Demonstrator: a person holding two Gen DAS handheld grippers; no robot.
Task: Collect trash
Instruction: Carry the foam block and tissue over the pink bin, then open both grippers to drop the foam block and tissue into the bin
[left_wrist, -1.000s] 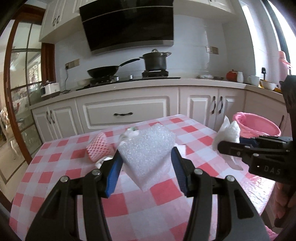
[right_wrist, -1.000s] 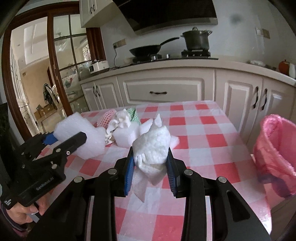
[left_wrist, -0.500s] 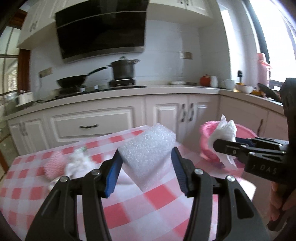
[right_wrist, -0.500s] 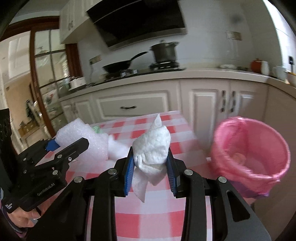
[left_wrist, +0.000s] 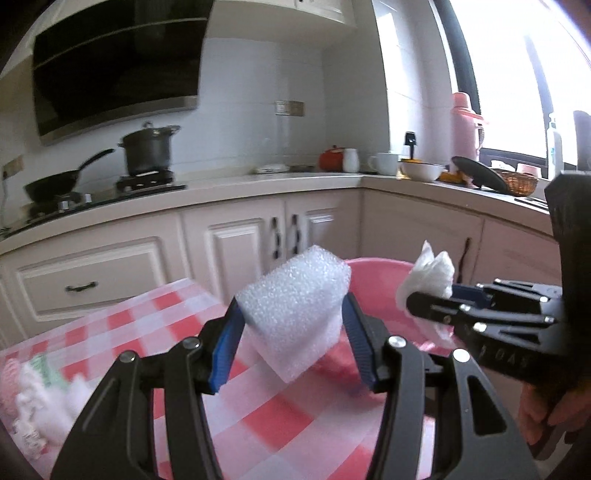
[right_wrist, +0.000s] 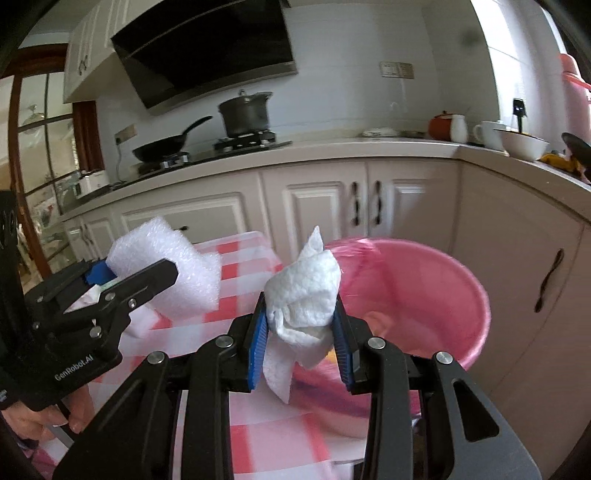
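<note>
My left gripper (left_wrist: 291, 325) has its blue fingers (left_wrist: 225, 343) clamped on a block of white foam packing (left_wrist: 295, 310); the foam sits squarely between the two pads, sticks out past their tips and hangs clear above the bench (left_wrist: 258, 413) with its red-and-white checked cloth. My right gripper (right_wrist: 299, 325) is pinched shut on a crumpled white paper towel (right_wrist: 303, 295), wedged between its pads with a peak standing above them and a loose tail drooping below. Seen from the right wrist, the towel is in front of the near rim of the pink trash bin (right_wrist: 465, 295), which stands just past the bench edge; the foam is to its left, over the cloth. Blurred scraps of more trash (left_wrist: 37, 398) lie on the bench at the far left of the left wrist view.
</note>
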